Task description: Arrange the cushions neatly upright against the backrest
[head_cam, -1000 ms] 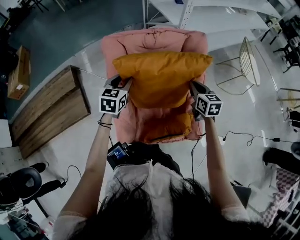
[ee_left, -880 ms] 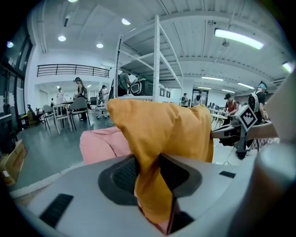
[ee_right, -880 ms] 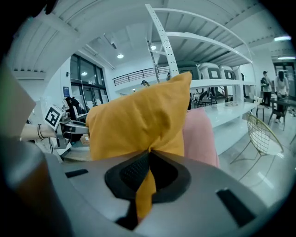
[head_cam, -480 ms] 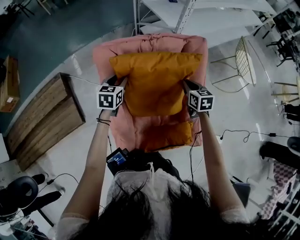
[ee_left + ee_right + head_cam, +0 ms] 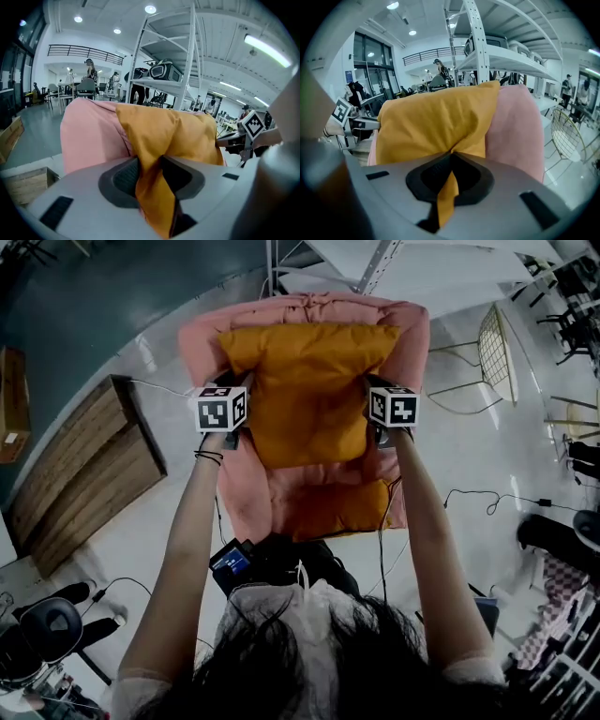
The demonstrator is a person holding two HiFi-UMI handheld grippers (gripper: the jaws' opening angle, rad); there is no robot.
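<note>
Left tongs [image 5: 149,164], right tongs [image 5: 451,159] each pinch one side of orange fabric cushion [image 5: 309,390]. Cushion upright before pink padded armchair [image 5: 202,343].

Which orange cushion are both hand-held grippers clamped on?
The upper orange cushion, standing against the pink backrest; the left hand-held gripper and right hand-held gripper pinch its side edges. The lower orange cushion lies on the seat, untouched.

We see glossy white floor [image 5: 469,456], wood platform [image 5: 84,474] at L, wire chair [image 5: 495,352] at R, white shelf rack [image 5: 164,28] behind w/ ceiling lights [image 5: 150,9].

Orange cushion [image 5: 309,390], pink armchair [image 5: 246,498]
</note>
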